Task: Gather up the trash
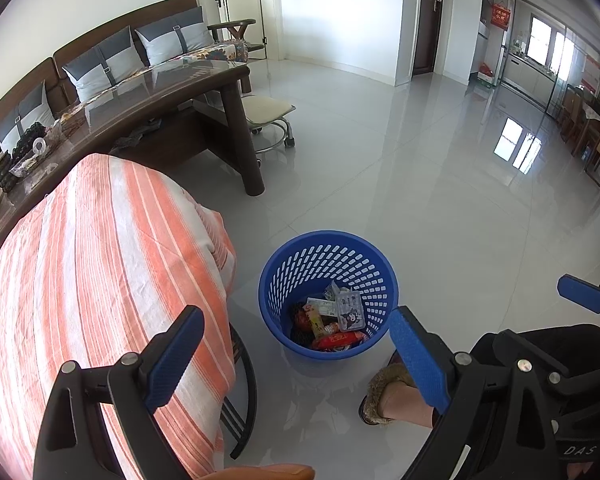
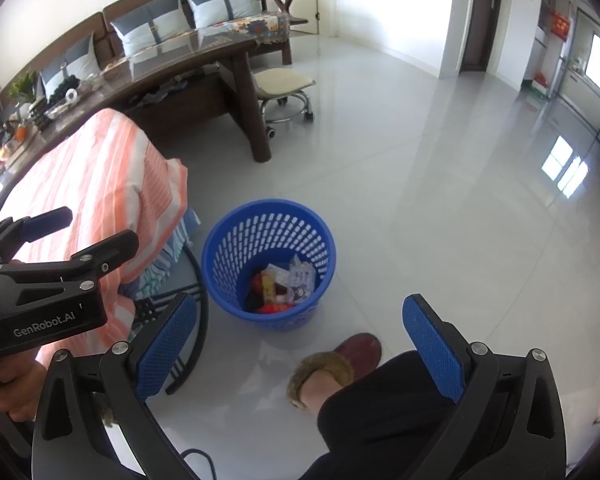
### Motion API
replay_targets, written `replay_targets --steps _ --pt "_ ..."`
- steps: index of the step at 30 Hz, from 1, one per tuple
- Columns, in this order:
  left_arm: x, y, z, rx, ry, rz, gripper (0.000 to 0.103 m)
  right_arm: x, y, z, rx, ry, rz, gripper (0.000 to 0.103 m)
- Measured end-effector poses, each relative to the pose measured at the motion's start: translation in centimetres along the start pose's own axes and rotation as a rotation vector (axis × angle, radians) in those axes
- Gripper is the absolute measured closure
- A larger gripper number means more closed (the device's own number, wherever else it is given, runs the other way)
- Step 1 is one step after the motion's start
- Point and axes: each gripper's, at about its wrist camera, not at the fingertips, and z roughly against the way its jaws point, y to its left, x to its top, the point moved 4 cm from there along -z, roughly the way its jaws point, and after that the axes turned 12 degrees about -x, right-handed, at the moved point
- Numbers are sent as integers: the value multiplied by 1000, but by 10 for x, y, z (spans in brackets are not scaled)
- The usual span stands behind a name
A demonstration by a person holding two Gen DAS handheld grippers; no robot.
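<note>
Blue plastic, the bin (image 1: 328,294) stands upright on the pale tiled floor (image 1: 440,200), at about 6 o'clock in both wrist views. Trash (image 1: 336,320) lies in its bottom: wrappers, a clear pack with a cartoon print and a red sausage-like packet. The left tongs (image 1: 296,360) hang above the floor with their blue pads wide apart, holding nothing; the bin shows between them. The right tongs (image 2: 310,350) are likewise spread and empty, above a slippered foot (image 2: 336,364) just beside the bin at 5 o'clock. At 9 o'clock of the bin, an orange striped cloth (image 1: 100,280) covers a stand. Behind it runs a dark wooden desk (image 1: 172,92), with a sofa (image 1: 112,56) beyond at 11 o'clock.
</note>
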Motion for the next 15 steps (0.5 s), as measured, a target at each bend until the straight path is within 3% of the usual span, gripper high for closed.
replay_targets --steps 15 --pt "-2 -6 -3 -1 -2 -7 7 -3 -5 -2 -3 12 -16 0"
